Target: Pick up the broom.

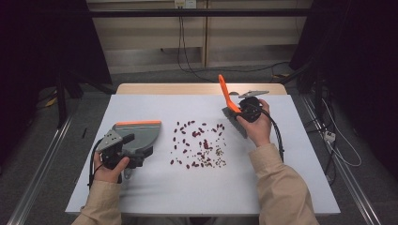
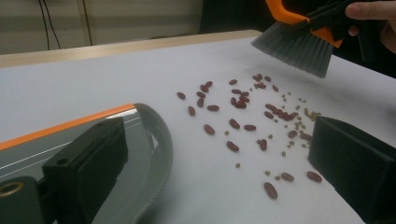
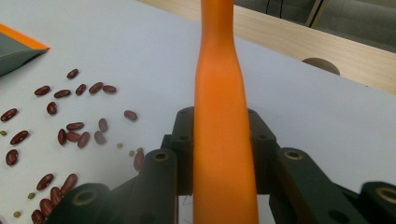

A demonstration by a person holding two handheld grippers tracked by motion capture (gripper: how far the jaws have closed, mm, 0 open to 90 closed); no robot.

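Note:
Dark red beans [image 1: 199, 143] [image 2: 247, 112] [image 3: 70, 130], mixed with small green ones, lie scattered in the middle of the white table top [image 1: 187, 192]. To their left a grey dustpan [image 1: 141, 133] [image 2: 28, 149] with an orange lip lies flat. My left gripper [image 1: 135, 150] [image 2: 218, 140] is at it, jaws wide apart, one jaw over the pan and bare table between them. At the right of the beans my right gripper [image 1: 244, 110] [image 3: 222, 126] is shut on the orange handle of a brush [image 1: 225, 91] [image 3: 219, 70]. The brush's grey bristles [image 2: 294, 49] hang just above the table.
A wooden table edge [image 1: 197, 88] runs along the far side of the white sheet. Cables lie on the floor at the right and behind. Dark curtains stand on both sides.

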